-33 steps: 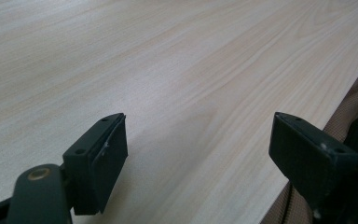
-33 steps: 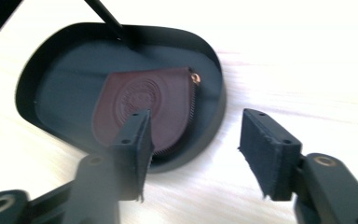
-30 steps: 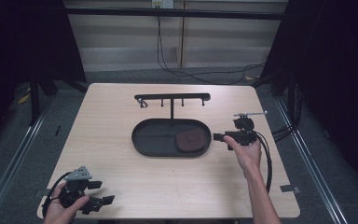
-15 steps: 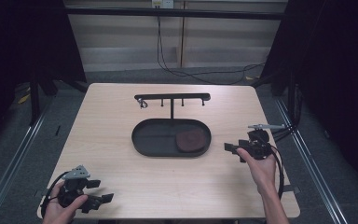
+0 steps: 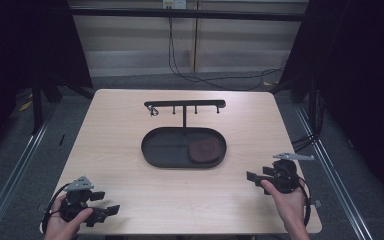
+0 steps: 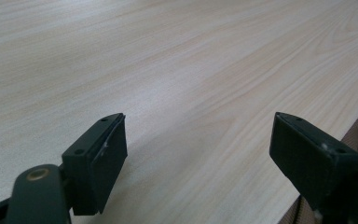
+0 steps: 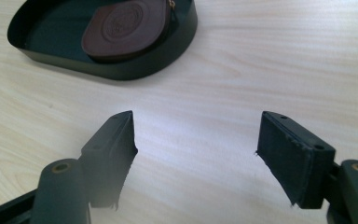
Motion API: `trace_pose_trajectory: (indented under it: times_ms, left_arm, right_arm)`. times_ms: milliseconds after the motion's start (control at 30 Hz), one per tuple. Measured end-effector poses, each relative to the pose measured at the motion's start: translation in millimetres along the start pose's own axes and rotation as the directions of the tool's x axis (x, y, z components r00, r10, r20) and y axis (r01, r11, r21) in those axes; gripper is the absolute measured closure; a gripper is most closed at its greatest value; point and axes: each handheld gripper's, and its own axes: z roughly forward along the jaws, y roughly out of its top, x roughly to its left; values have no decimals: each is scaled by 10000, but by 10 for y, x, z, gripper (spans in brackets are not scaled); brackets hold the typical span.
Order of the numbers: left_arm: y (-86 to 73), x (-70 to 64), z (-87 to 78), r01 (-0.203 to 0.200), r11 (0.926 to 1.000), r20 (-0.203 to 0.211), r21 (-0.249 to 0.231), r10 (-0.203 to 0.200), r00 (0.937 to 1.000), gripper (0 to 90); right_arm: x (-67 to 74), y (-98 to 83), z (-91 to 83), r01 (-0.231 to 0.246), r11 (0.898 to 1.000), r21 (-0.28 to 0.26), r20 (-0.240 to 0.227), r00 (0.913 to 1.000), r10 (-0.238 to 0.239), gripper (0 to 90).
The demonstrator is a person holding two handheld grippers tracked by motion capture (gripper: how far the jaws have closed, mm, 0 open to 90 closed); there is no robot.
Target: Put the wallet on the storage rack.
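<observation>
A black oval tray [image 5: 167, 147] lies mid-table, and a brown round pouch [image 5: 204, 150] rests in its right end. My right gripper [image 5: 259, 175] is at the table's near right, well clear of the tray and pointing left toward it. Its jaws have just been opening and nothing is between them. In the right gripper view the pouch [image 7: 126, 28] and tray [image 7: 121, 72] lie beyond the open right gripper [image 7: 196, 144]. My left gripper [image 5: 107, 202] is open at the near left corner. In the left gripper view the left gripper [image 6: 200, 144] is over bare wood.
Behind the tray stands a black rack [image 5: 185, 104] with several pegs, and a small metal item [image 5: 153, 111] hangs from its left end. Cables run across the floor behind the table. Metal rails run along both sides of the table.
My right gripper has pulled back from the tray's right end toward the table's near right, and its jaws stand wider. The left gripper has stayed put.
</observation>
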Motion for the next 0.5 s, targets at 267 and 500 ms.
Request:
trace_pose_trajectory:
  times_ms: [267, 500]
  left_arm:
    - [-8, 24, -17, 276, 9995, -183, -169, -279, 9994, 184]
    - [-4, 30, -32, 277, 9993, -115, -261, -280, 9995, 184]
  right_arm:
    - [13, -285, -99, 1, 9997, -264, 189, 9998, 4, 267]
    - [4, -455, -97, -120, 9999, -73, 291, 9995, 122, 260]
